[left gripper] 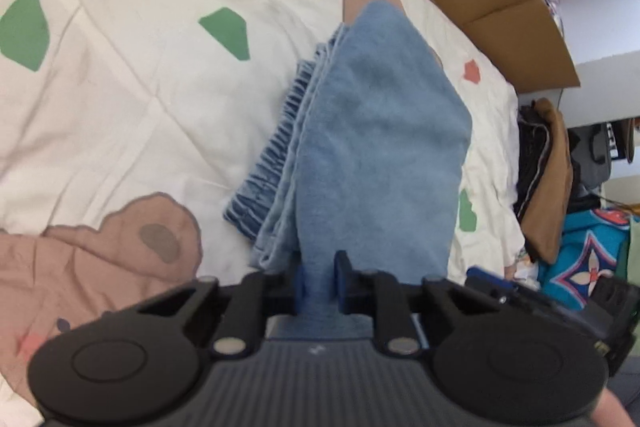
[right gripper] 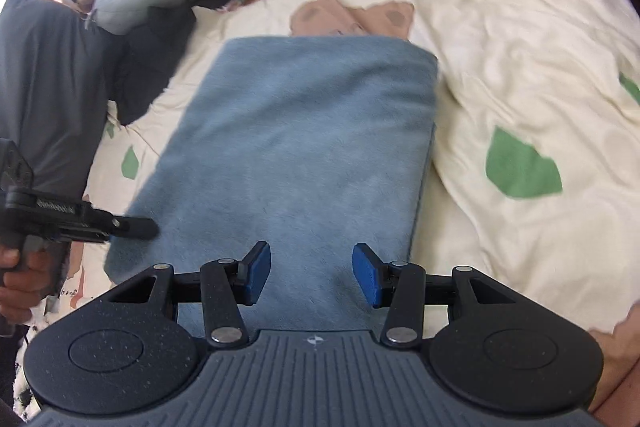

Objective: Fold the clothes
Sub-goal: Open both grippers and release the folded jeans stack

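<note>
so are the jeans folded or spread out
Folded: the jeans lie in stacked layers on the quilt, layer edges showing along one side.

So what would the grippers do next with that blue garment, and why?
Probably close the right gripper on the near edge of the blue garment. Its jaws stand open over the cloth, while the left gripper is already shut on its own bit of that edge. With both holding, the fold could be lifted evenly over the quilt.
</note>
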A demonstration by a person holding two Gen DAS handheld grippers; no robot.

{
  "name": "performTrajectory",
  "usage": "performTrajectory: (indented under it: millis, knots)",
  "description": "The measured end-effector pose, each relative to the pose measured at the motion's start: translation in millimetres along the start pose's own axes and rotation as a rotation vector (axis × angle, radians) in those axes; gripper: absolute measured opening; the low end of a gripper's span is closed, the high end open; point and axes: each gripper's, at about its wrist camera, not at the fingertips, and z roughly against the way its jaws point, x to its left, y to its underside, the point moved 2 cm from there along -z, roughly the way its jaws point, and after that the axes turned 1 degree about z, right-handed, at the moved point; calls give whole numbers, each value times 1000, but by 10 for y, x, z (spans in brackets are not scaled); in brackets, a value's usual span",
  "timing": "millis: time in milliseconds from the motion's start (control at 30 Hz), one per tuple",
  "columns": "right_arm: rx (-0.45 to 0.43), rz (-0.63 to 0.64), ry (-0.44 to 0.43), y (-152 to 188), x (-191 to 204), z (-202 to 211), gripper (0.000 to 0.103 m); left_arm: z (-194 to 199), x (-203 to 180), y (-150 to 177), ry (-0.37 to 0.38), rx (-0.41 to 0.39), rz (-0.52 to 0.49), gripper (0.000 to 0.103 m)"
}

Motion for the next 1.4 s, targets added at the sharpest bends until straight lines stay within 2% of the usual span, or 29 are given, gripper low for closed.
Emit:
performTrajectory:
  millis: [133,233,300,367,433,533,1000,1033,1100,1167,1200,1267,1400]
  knots:
    - [20,23,12,101,8,-69,52,136,-46,-33,-5,-48,-27,9]
    - [40,26,18,170,6,-145,51,21,-23,-15,-51,-40,-40,9]
    - [54,37,38,228,20,-209,46,-111,42,21,-90,-30,-53,9]
    - [60,56,64,286,49,-258,46,-171,113,48,-95,-28,-29,10]
    - [62,78,86,291,103,-268,42,-158,106,57,-97,-32,-34,10]
    - [79,94,111,265,162,-261,42,-139,34,73,-119,-40,-71,10]
    - [107,18,92,404,165,-136,38,144,-61,85,-214,-76,-146,13]
    - [105,6,87,408,166,-125,38,195,-68,87,-209,-84,-146,15]
    - [98,-1,81,407,200,-125,39,267,-70,91,-188,-90,-136,26]
    - [92,-8,71,412,233,-131,39,261,-52,117,-178,-84,-122,63]
    - [90,-23,70,413,233,-137,39,238,-39,142,-174,-85,-119,66]
    - [66,-103,72,441,196,-110,40,168,-10,206,-148,-78,-112,66]
    - [37,-288,5,556,61,-47,49,17,45,320,-78,-56,-60,61]
